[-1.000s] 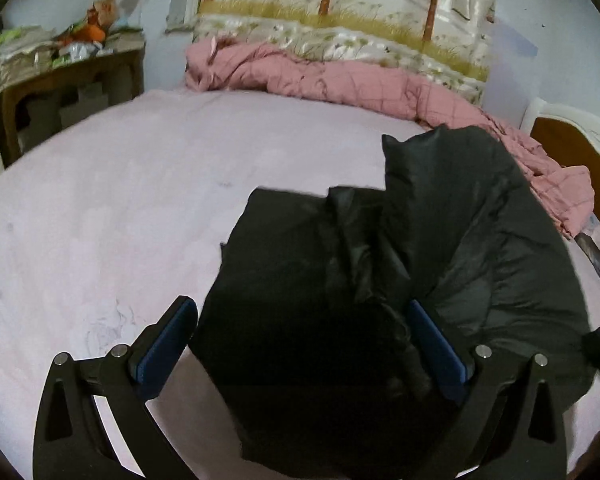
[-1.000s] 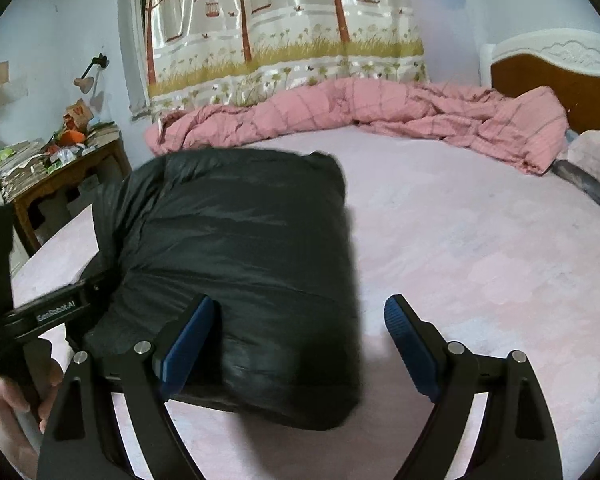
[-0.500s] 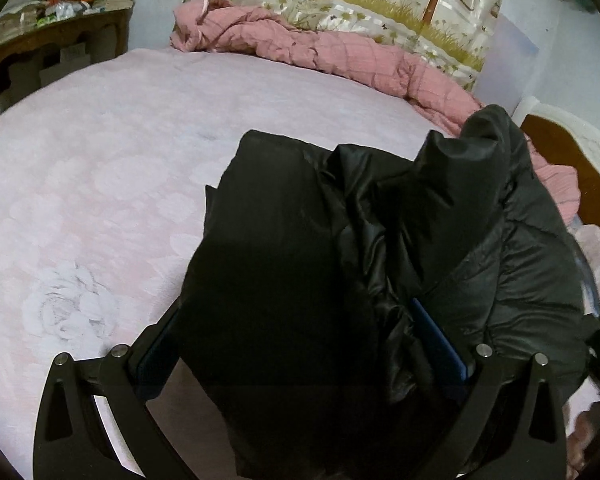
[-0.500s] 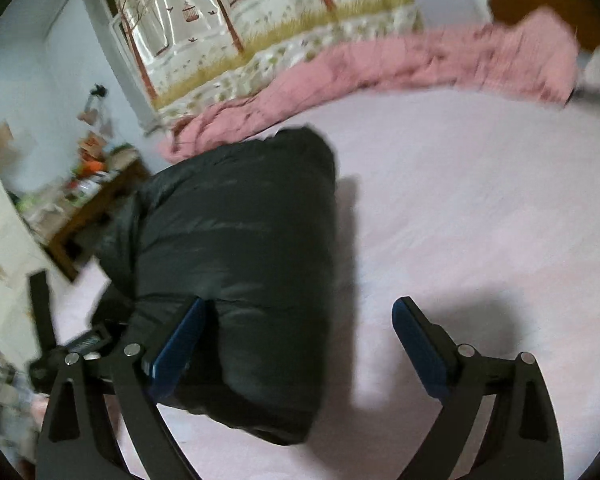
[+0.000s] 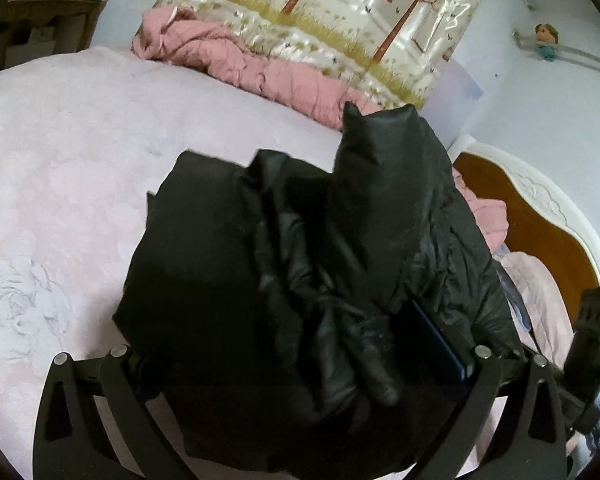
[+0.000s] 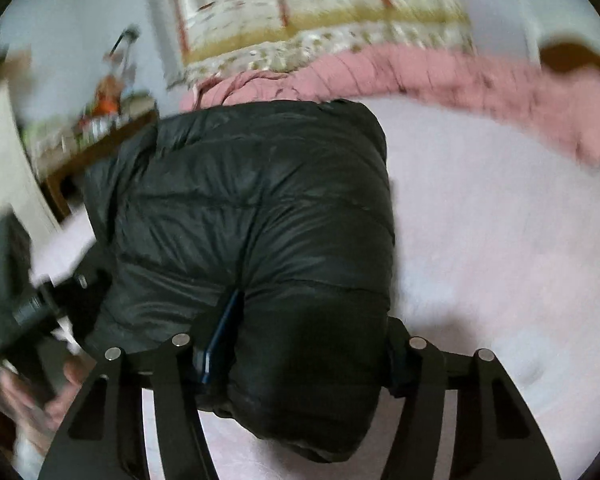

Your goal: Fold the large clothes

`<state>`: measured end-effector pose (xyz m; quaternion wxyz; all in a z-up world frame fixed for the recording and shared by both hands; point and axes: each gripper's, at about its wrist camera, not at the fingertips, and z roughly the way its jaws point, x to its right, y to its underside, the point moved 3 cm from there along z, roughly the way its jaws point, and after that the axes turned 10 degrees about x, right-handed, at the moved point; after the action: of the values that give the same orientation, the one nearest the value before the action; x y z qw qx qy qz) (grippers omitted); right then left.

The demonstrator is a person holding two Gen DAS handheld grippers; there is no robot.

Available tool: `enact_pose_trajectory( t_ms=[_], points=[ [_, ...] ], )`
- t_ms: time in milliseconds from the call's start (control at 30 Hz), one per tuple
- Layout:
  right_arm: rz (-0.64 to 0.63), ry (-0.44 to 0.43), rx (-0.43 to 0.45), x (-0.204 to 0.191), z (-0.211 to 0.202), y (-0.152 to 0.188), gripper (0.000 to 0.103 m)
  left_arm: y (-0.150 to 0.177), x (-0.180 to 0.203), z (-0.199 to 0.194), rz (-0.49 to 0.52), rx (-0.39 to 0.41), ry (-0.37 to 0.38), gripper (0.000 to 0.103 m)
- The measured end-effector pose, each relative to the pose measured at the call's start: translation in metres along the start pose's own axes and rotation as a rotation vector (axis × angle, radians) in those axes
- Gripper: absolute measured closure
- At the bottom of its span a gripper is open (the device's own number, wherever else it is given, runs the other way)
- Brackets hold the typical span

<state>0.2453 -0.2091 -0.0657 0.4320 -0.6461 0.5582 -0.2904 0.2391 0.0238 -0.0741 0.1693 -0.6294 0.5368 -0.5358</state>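
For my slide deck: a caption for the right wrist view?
Right gripper closing around a folded black puffer jacket on a pink bed.

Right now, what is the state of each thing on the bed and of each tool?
Black puffy quilted jacket: bunched, partly folded, lying on the bed.
Pink crumpled blanket: heaped along the far edge.
Left tool: jacket between its fingers, grip unclear.
Right tool: just closing, shut on the jacket.

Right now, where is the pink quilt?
The pink quilt lies bunched along the far edge of the bed, under the tree-print curtain, behind the black jacket.
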Motion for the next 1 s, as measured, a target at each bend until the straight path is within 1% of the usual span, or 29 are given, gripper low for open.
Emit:
enact_pose_trajectory(
  t_ms=[67, 133, 200, 267, 333, 367, 400, 433, 467, 533, 633, 733, 767, 800, 833, 867, 933, 1000],
  points=[
    [-0.087, 0.049, -0.011, -0.015, -0.002, -0.003, 0.041, -0.003, -0.005, -0.002, -0.02, 0.011, 0.011, 0.0],
    [-0.169, 0.097, -0.036, -0.027, 0.002, -0.003, 0.041, -0.003, -0.006, -0.001, -0.026, 0.005, 0.01, 0.0],
    [-0.219, 0.131, -0.046, -0.034, 0.005, -0.002, 0.041, -0.003, -0.004, 0.003, -0.018, -0.003, 0.01, 0.0],
    [-0.23, 0.149, -0.061, -0.035, 0.007, 0.001, 0.041, -0.004, -0.004, -0.001, -0.013, 0.014, 0.016, 0.0],
    [-0.182, 0.146, -0.08, -0.03, 0.009, -0.001, 0.041, -0.009, -0.003, -0.017, -0.016, 0.105, 0.028, 0.0],
    [-0.138, 0.138, -0.091, -0.026, 0.009, -0.003, 0.041, -0.012, -0.001, -0.031, -0.014, 0.171, 0.051, 0.0],
    [-0.131, 0.134, -0.091, -0.025, 0.009, -0.003, 0.041, -0.013, 0.003, -0.041, -0.001, 0.216, 0.085, 0.0],
    [-0.14, 0.134, -0.085, -0.026, 0.008, -0.004, 0.041, -0.013, 0.008, -0.047, 0.017, 0.234, 0.118, 0.0],
    [-0.148, 0.137, -0.079, -0.028, 0.007, -0.004, 0.041, -0.011, 0.012, -0.048, 0.036, 0.236, 0.133, 0.0],
    [-0.15, 0.136, -0.054, -0.032, 0.002, -0.003, 0.041, -0.009, 0.017, -0.042, 0.073, 0.211, 0.104, 0.0],
    [-0.14, 0.099, 0.01, -0.034, -0.014, 0.0, 0.041, -0.008, 0.01, -0.025, 0.048, 0.14, 0.042, 0.0],
    [-0.12, 0.055, 0.04, -0.033, -0.021, 0.001, 0.039, 0.0, -0.003, 0.007, 0.014, -0.015, -0.058, 0.0],
    [-0.114, 0.047, 0.039, -0.031, -0.022, 0.002, 0.039, 0.002, -0.008, 0.014, -0.017, -0.054, -0.059, 0.0],
    [-0.099, 0.039, 0.034, -0.028, -0.02, 0.001, 0.036, 0.003, -0.014, 0.019, -0.054, -0.082, -0.048, 0.0],
    [-0.068, 0.023, 0.034, -0.022, -0.02, 0.0, 0.031, 0.003, -0.019, 0.022, -0.079, -0.093, -0.05, 0.0],
    [-0.039, 0.009, 0.046, -0.017, -0.022, -0.001, 0.028, 0.004, -0.021, 0.022, -0.083, -0.092, -0.064, 0.0],
    [0.009, 0.014, 0.104, -0.005, -0.03, -0.007, 0.017, 0.006, -0.017, 0.023, -0.052, -0.084, -0.106, 0.0],
    [0.038, 0.044, 0.164, 0.005, -0.038, -0.014, 0.015, 0.006, -0.012, 0.023, -0.018, -0.069, -0.151, 0.0]
  ],
)
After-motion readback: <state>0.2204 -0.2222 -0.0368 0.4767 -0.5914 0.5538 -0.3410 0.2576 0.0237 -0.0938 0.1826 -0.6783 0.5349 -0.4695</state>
